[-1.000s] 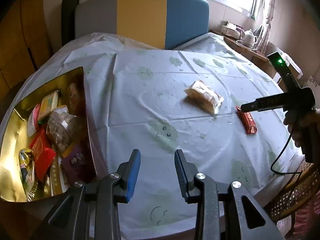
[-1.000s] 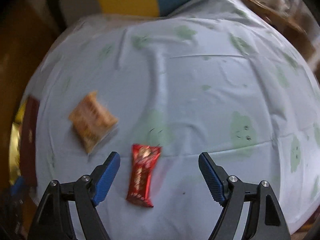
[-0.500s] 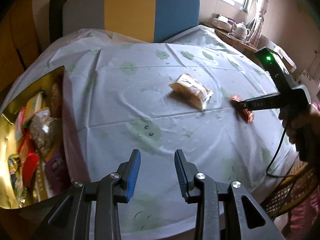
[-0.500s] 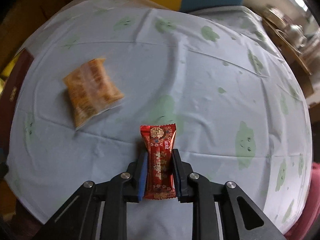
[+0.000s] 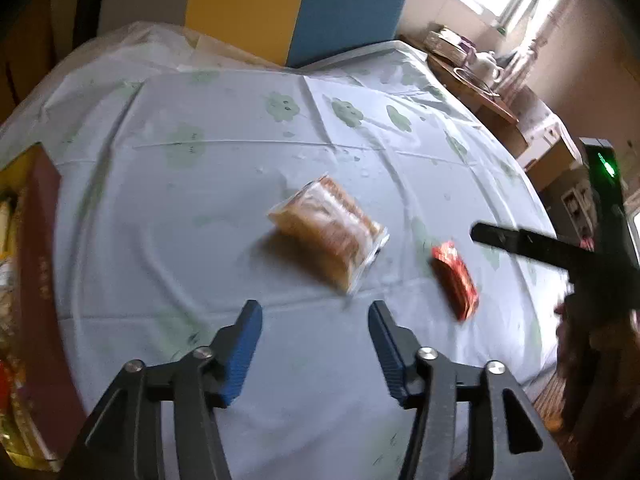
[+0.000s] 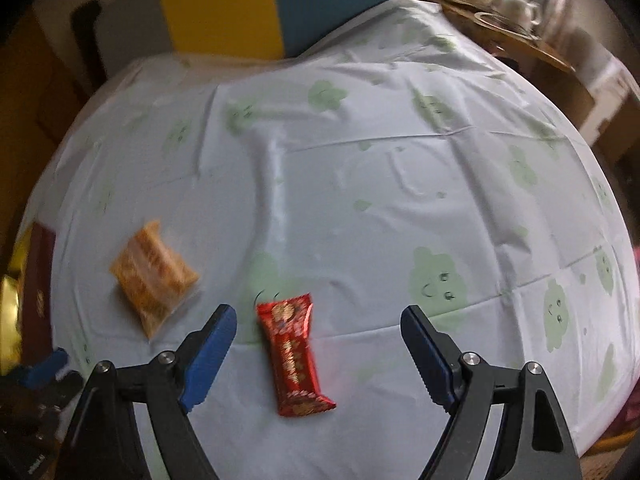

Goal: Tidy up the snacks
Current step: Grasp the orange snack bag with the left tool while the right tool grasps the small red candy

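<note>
A red wrapped snack bar [image 6: 294, 356] lies flat on the pale tablecloth [image 6: 360, 184], between the fingers of my right gripper [image 6: 318, 316]. Its jaws are opening and the pads stand clear of the bar. An orange snack packet [image 5: 328, 236] lies just ahead of my left gripper [image 5: 315, 312], whose jaws are also opening with nothing between them. In the left wrist view the red bar [image 5: 456, 278] sits right of the packet, under a black finger [image 5: 516, 242] of the right gripper. The packet [image 6: 154, 276] shows left of the bar.
A maroon-walled gold snack box [image 5: 38, 264] with several packets stands at the table's left edge, and the box [image 6: 38, 292] also shows in the right wrist view. A yellow and blue chair back [image 5: 296, 8] is behind the table. A side table with a teapot [image 5: 486, 64] stands back right.
The right gripper, shut on the red bar half a second ago, has spread its jaws and the bar lies free. The left gripper has moved right toward the orange packet and widened.
</note>
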